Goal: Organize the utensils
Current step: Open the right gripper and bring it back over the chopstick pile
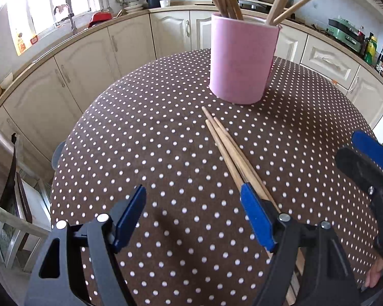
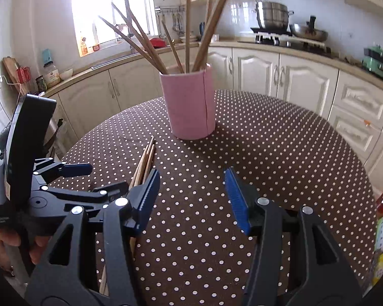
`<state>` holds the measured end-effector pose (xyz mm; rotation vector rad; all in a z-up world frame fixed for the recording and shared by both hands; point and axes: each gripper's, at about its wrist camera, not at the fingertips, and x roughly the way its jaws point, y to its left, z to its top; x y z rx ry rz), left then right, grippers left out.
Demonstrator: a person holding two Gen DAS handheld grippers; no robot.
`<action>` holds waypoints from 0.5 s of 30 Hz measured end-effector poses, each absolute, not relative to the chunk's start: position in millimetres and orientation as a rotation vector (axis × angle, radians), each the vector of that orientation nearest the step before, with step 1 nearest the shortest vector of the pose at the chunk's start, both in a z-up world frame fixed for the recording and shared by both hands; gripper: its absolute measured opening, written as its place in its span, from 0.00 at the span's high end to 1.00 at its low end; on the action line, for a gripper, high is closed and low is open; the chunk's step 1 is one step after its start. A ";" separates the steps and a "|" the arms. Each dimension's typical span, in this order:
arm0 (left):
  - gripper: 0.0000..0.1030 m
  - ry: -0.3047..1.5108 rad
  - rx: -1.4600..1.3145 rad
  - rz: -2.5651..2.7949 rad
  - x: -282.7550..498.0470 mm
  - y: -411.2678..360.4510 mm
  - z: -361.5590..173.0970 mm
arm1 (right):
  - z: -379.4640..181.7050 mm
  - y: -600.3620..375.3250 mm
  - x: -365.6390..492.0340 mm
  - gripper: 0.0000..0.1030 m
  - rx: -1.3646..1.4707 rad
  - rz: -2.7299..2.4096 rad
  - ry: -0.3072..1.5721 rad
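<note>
Chopsticks [image 1: 227, 150] lie loose in a small bundle on the desk [image 1: 166, 127], which wears a brown cloth with white dots. Their thin tips point toward a pink cylindrical holder [image 1: 242, 58] standing upright near the far edge, just beyond them but not touching. More wooden chopsticks [image 2: 150, 48] lean out of the holder in several directions.

The left gripper [image 1: 192, 214] hangs over the cloth with its blue-padded fingers [image 1: 255, 214] apart and nothing between them; the loose bundle runs beneath its right finger. The right gripper [image 2: 191, 199] also has its fingers [image 2: 236, 199] apart and empty, and the bundle passes under its left finger. A hand [image 2: 15, 242] grips the left gripper's handle. Cream cabinets and a stove with steel pots line the kitchen behind.
</note>
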<state>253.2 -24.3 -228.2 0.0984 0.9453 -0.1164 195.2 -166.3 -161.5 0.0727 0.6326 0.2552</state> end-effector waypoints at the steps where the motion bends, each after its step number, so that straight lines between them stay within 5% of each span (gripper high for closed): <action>1: 0.27 0.946 0.097 -0.113 255.5 -25.6 -226.5 | -161.4 -167.4 196.8 0.46 0.078 0.257 0.636; 15: 0.27 0.996 0.050 -0.092 286.8 -30.4 -224.9 | -174.3 -173.7 218.0 0.45 0.145 0.285 0.745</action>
